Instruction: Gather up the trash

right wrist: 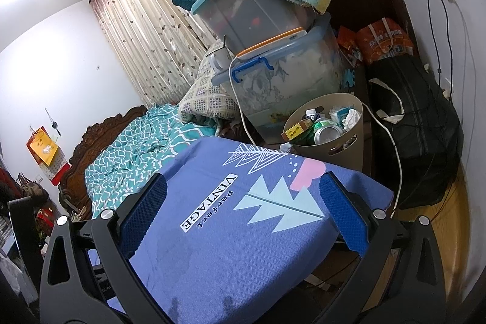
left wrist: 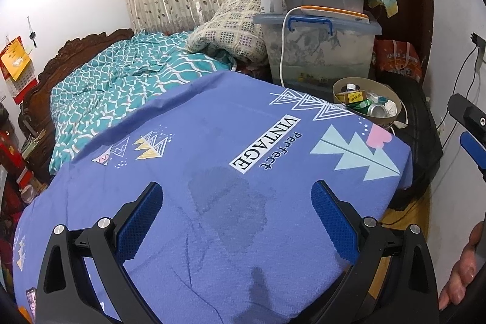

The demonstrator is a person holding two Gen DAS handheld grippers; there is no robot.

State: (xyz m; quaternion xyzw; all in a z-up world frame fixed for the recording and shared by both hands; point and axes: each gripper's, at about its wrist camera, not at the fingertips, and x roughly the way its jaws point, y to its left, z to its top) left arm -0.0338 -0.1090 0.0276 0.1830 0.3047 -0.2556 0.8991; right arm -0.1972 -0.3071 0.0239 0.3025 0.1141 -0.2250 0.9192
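Blue-padded jaws on the left gripper (left wrist: 237, 220) stand spread wide, nothing between them, hovering over a purple bedsheet (left wrist: 212, 141) printed "Perfect VINTAGE" with a darker damp-looking patch (left wrist: 231, 202) right ahead of the pads. Right gripper (right wrist: 243, 214) is likewise spread and empty, over the same purple bedsheet (right wrist: 218, 248) near its far corner. In the left wrist view the right gripper (left wrist: 470, 126) shows at the right edge, and a hand (left wrist: 461, 269) sits at the lower right.

Trash sits in a beige waste bin (right wrist: 346, 148) past the sheet's far corner, ahead and slightly right of the right gripper, well apart from both tools. Inside: a crushed silver can (right wrist: 326, 134), a yellow box (right wrist: 296, 129), crumpled white tissue (right wrist: 352, 116), a green can possibly, hard to tell. A small white scrap (right wrist: 285, 146) lies just beside the bin's base. From the left wrist the waste bin (left wrist: 364, 119) is far ahead to the right.

Behind the bin: stacked clear storage boxes (right wrist: 282, 72), a white cable (right wrist: 240, 99) hanging down, a white mug (left wrist: 271, 3) on the lower lid. Teal patterned quilt (left wrist: 121, 81) lies left of the sheet, black bag (right wrist: 416, 129) right of the bin.
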